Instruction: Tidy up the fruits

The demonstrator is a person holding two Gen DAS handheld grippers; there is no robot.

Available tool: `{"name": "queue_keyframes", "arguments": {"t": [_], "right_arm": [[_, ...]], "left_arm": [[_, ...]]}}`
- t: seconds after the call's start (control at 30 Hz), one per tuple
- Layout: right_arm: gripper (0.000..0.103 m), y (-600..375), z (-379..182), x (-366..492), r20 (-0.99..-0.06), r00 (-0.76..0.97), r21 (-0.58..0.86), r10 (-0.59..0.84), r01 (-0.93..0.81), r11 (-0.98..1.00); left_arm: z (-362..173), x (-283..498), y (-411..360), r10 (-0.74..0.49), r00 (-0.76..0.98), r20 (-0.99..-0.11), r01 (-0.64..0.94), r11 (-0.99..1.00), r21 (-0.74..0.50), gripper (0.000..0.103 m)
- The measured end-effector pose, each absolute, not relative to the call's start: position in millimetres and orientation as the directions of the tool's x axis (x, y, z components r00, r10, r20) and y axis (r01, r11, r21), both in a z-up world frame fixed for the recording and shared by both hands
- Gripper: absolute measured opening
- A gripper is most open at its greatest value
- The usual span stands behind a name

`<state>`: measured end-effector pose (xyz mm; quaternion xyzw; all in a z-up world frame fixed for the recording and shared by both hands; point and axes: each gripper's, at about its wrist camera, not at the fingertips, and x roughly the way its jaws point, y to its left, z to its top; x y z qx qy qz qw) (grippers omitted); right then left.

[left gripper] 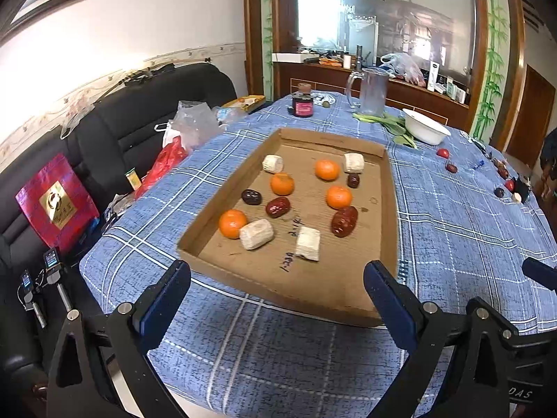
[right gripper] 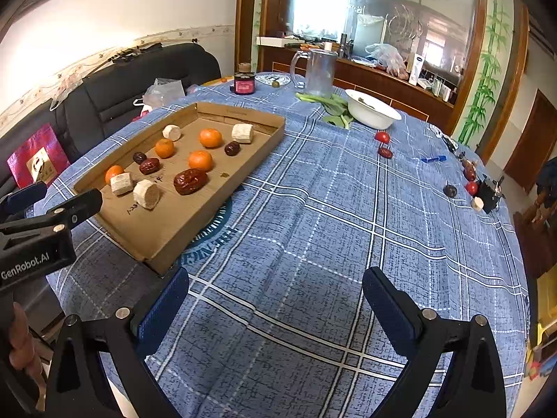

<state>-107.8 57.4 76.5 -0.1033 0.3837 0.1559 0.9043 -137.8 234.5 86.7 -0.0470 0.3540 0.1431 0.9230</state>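
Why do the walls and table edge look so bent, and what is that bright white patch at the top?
Left wrist view: the fisheye lens bows the wall border and cardboard tray; the window behind is blown out white. Right wrist view: the same curving of the tablecloth lines, same window glare, dark corners.
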Motion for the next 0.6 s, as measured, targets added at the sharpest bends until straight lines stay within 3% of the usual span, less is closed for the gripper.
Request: {"name": "queue_keyframes", "arguments": {"t": [0.6], "right_arm": [[0.101, 66, 78, -110, -0.652, 0.73, -0.066, 0.204, -0.323, 0.944]], "left_arm": [[83, -149, 247, 0.207, 0.74, -0.64, -0.291, 0.956, -0.027, 0.1]]}}
